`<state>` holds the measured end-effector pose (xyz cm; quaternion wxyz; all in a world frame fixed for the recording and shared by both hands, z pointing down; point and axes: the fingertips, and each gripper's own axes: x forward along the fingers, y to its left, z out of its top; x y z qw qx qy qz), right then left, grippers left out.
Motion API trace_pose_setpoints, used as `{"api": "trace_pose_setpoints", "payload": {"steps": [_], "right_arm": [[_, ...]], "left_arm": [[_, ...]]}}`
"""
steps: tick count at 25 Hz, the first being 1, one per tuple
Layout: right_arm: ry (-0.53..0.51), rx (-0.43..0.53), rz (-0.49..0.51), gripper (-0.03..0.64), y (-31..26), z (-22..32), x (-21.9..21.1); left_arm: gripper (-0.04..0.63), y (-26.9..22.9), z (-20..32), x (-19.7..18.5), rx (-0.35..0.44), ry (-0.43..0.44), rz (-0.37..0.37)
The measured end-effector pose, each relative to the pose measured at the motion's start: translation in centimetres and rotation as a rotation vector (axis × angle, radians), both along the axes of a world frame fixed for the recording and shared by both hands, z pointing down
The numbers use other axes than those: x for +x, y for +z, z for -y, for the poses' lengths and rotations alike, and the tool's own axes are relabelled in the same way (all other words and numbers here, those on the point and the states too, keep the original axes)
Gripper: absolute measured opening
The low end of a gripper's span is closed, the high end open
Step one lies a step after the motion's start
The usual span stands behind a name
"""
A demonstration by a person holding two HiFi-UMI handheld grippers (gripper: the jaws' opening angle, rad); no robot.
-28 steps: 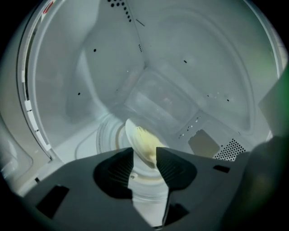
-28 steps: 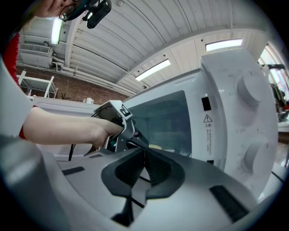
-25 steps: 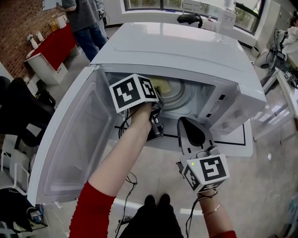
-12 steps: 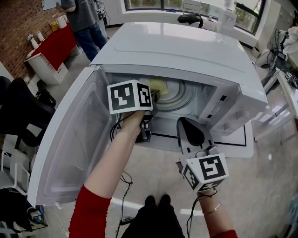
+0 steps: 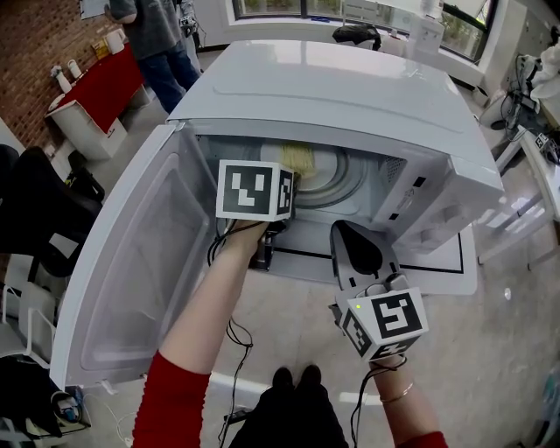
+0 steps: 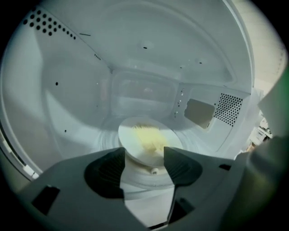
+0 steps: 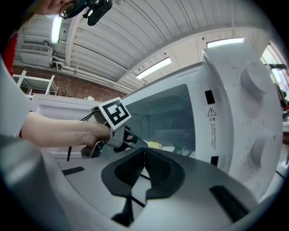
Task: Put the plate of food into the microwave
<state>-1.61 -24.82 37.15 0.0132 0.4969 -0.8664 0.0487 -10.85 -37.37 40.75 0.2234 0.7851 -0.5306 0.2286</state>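
While left gripper (image 6: 143, 154) is opening | plate of food (image 6: 145, 135) ahead, near rim between jaws | right gripper (image 7: 144, 153) closed

brick wall (image 5: 35, 44): left | floor (image 5: 499, 350): pale, glossy | windows (image 5: 280, 7): far end | red counter (image 5: 101, 87): by wall | strip lights (image 7: 155, 67): on

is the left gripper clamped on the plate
No, the left gripper's jaws are opening, pads off the plate, whose near edge lies between them.

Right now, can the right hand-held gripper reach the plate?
Probably yes: the door is open, but the left hand-held gripper, jaws opening around the edge of the plate, crowds the way.
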Motion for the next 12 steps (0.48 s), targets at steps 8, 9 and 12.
{"api": "trace_pose_setpoints", "payload": {"steps": [8, 9, 12], "right_arm": [[0.001, 0.007, 0.001, 0.015, -0.3, 0.2, -0.1], [0.000, 0.007, 0.002, 0.015, -0.3, 0.2, -0.1], [-0.005, 0.007, 0.002, 0.015, -0.5, 0.1, -0.2]], "left_arm": [[0.302, -1.6, 0.5, 0.8, 0.059, 0.016, 0.038], [0.302, -2.0, 0.6, 0.6, 0.084, 0.006, 0.039], [0.302, -3.1, 0.1, 0.0, 0.156, -0.013, -0.016]]}}
